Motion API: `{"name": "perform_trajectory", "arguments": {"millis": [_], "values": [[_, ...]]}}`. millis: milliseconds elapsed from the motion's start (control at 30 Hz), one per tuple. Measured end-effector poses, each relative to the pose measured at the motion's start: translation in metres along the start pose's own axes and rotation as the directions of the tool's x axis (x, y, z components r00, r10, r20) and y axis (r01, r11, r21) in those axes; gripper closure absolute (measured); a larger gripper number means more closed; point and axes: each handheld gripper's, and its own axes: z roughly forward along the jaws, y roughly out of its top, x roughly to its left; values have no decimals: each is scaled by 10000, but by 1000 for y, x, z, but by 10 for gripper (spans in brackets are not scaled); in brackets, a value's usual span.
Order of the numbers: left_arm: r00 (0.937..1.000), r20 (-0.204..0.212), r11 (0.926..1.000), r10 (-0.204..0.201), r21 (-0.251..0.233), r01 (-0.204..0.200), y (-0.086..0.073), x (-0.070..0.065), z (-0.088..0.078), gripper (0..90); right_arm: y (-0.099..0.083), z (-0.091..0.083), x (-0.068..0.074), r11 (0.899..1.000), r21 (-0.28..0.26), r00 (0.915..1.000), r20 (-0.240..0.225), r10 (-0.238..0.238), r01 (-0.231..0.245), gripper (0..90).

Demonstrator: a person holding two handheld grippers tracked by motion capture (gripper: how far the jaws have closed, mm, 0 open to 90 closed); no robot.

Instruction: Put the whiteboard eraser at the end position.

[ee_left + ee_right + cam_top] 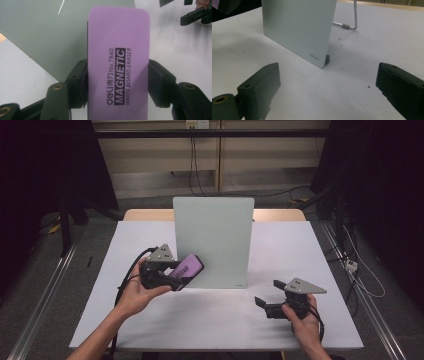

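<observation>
The magnetic whiteboard eraser [118,67] is clamped in the left gripper [181,272], raised at the board's [220,240] lower left corner. The right gripper [269,295] rests apart near the tabletop's [210,320] front edge. Wiping seems not yet begun.

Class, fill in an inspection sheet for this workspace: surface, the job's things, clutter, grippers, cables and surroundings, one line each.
Surface: white table top, a few dark specks near the board's foot.
Job's things: purple whiteboard eraser held up in front of the standing whiteboard, which leans on a wire stand.
Clutter: nothing seen.
Grippers: left gripper has its fingers shut on the eraser's long sides; right gripper open, fingers wide apart, near the table's right front.
Cables: a black cable trails from the left gripper; more run along the floor.
Surroundings: dark curtains, floor rails, wall socket.
</observation>
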Motion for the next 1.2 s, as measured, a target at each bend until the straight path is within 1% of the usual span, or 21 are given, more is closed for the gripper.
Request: {"name": "perform_trajectory", "arguments": {"millis": [67,133,200,233,400,433,500,567,667,700,733,867,900,933,967,1067,1100,1200], "values": [[10000,-31,10000,-83,49,83,-1,-2,2,410,0,1,0,10000,9,10000,27,5,-5,56],[10000,5,9999,-6,144,6,0,-4,3,410,0,1,1,10000,52,10000,15,-34,34,56],[9999,0,9995,161,258,-161,0,-6,5,409,1,2,2,10000,51,10000,14,-25,25,56],[9997,71,9992,248,316,-250,1,-8,6,410,1,2,2,10000,54,10000,20,-27,27,56],[9987,307,9983,406,402,-418,2,-17,12,410,1,2,1,10000,52,10000,65,8,-8,56],[9980,383,9976,493,458,-510,2,-18,12,410,1,2,2,10000,68,10000,64,-9,9,56],[9976,492,9972,495,531,-521,2,-21,14,409,1,2,2,10000,57,10000,65,-21,21,56],[9966,570,9956,599,685,-638,2,-23,15,409,2,3,3,10000,74,10000,67,-23,22,56],[9964,597,9962,599,601,-635,3,-26,16,409,2,3,3,10000,66,10000,50,-59,58,56],[9957,611,9949,697,686,-738,3,-26,16,410,2,3,3,10000,67,10000,56,-44,44,56],[9959,635,9955,646,648,-687,4,-28,17,410,2,3,3,10000,65,10000,64,-33,32,56],[9946,752,9941,722,760,-779,5,-31,20,410,1,2,2,10000,42,10000,77,-45,44,56],[9936,757,9924,834,841,-897,6,-31,20,410,1,2,2,10000,47,10000,66,-47,47,56],[9941,657,9913,867,930,-926,8,-32,19,410,2,2,2,10000,42,10000,68,-28,28,56],[9933,779,9927,848,787,-910,10,-30,19,409,2,3,2,10000,50,10000,59,-15,14,56],[9930,779,9920,889,833,-953,15,-31,18,410,2,4,1,10000,83,10000,72,23,-24,56],[9926,837,9928,883,736,-945,16,-32,19,409,2,4,1,9999,109,10000,75,8,-9,56],[9901,966,9898,1016,905,-1104,18,-34,26,409,2,4,1,9999,106,10000,91,23,-24,56]]}}
